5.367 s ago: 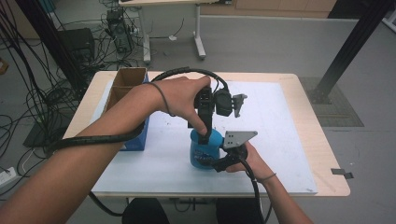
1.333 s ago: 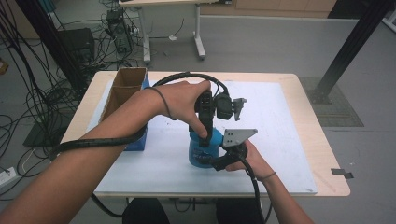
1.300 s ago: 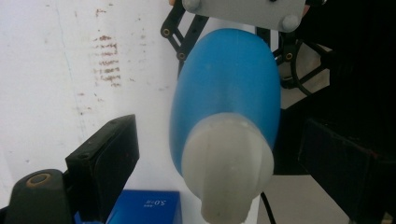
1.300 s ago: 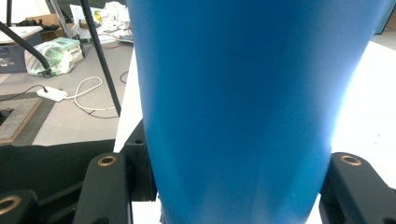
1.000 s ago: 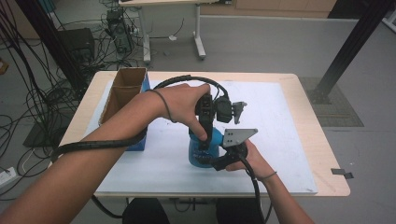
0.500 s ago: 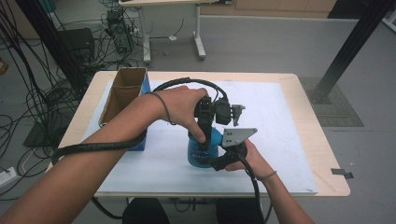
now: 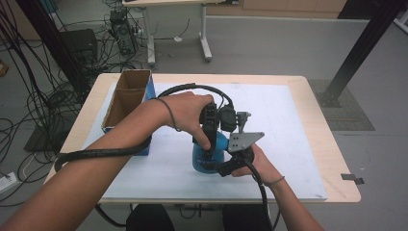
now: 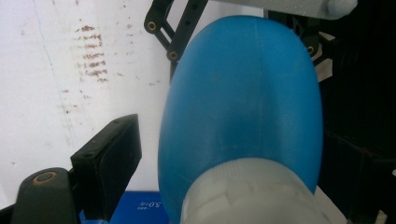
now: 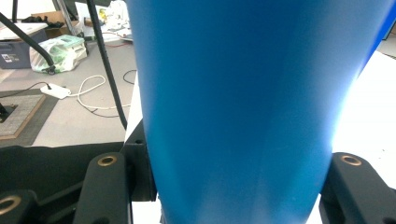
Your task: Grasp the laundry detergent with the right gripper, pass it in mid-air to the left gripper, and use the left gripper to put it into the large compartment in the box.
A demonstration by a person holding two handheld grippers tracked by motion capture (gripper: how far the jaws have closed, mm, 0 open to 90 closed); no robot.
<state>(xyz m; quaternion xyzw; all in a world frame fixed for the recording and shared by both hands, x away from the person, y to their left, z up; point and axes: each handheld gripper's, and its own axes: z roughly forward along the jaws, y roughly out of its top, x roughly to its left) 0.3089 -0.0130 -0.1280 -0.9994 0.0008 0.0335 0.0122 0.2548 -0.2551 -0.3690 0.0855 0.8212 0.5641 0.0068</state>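
Between the jaws of the right gripper [image 9: 233, 186], closest to its camera: one blue plastic bottle [image 9: 243, 93], upright, body clamped from both sides, the jaws drawn as narrow as the bottle allows; in the high view this gripper [image 7: 211, 166] meets the bottle [image 7: 204, 161] low on its near side. Directly above that grip: the left gripper [image 7: 210, 144], pointing down over the bottle's top. Between the left gripper's [image 8: 231, 177] jaws: a pale whitish cap [image 8: 252, 196] on the bottle's neck, with the blue shoulder [image 8: 243, 93] swelling beyond it. These jaws have just been closing with the cap between them; the one pad that can be seen stands just beside the shoulder with a sliver of white between, the other lost in shadow, so the claw reads as part-open, not yet gripping. Under both grippers: a white sheet [image 7: 288, 134] on a wooden table [image 7: 332, 159]. Beyond the left hand, well apart: an open cardboard box [image 7: 127, 96]. Step in hand, as judged: seating the left gripper on the cap while the right steadies the body. Next move calls for: closing until both pads bite the cap squarely, then a twist about the neck, the right grip firm enough that the bottle neither turns nor tips.
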